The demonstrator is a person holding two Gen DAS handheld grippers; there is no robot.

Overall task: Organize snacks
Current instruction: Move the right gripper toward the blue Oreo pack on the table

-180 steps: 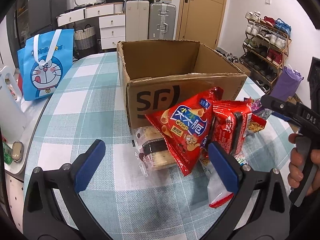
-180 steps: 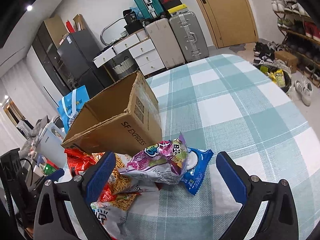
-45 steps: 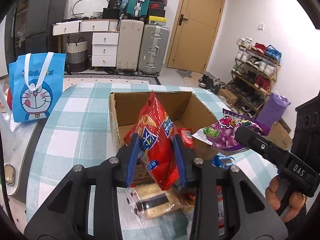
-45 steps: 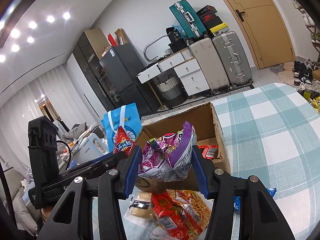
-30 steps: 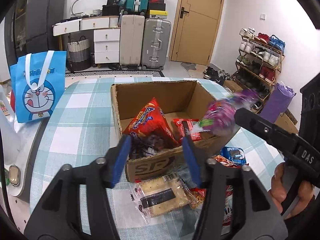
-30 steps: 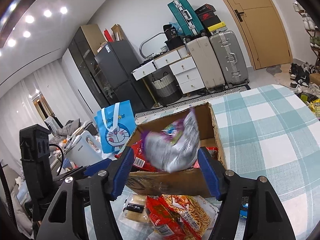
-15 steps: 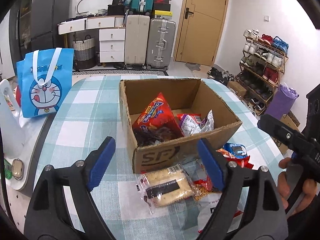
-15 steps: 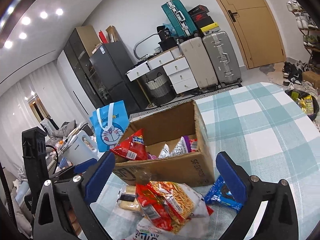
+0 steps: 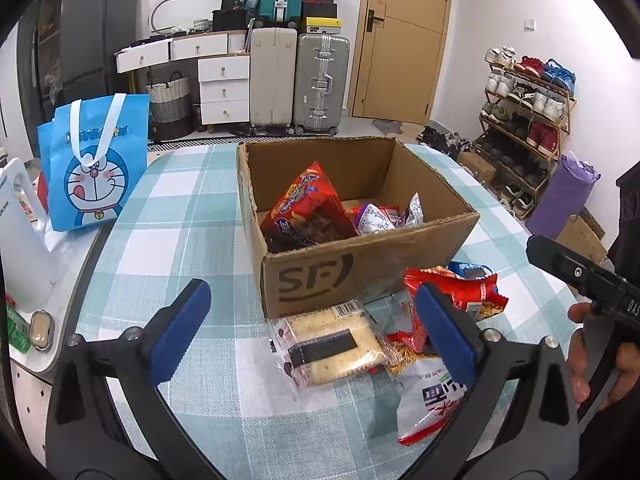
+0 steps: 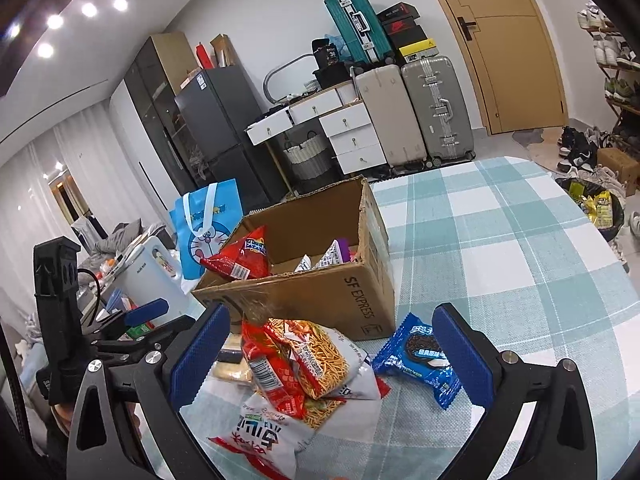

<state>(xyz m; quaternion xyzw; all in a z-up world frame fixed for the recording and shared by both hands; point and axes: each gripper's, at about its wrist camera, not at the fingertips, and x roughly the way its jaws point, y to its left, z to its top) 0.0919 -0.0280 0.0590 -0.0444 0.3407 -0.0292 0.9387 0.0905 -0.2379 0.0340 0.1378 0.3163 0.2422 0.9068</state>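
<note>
Both tongs, left and right, gape empty; you're between picks, so take the cracker pack beside the box next.

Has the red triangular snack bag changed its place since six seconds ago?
Yes. The red snack bag went from the table in front of the cardboard box to inside it.

Blue cartoon-cat tote bag far left, ahead. Two upright hard-shell suitcases, beige and silver, straight ahead by wooden door. Wooden shoe rack far right.
</note>
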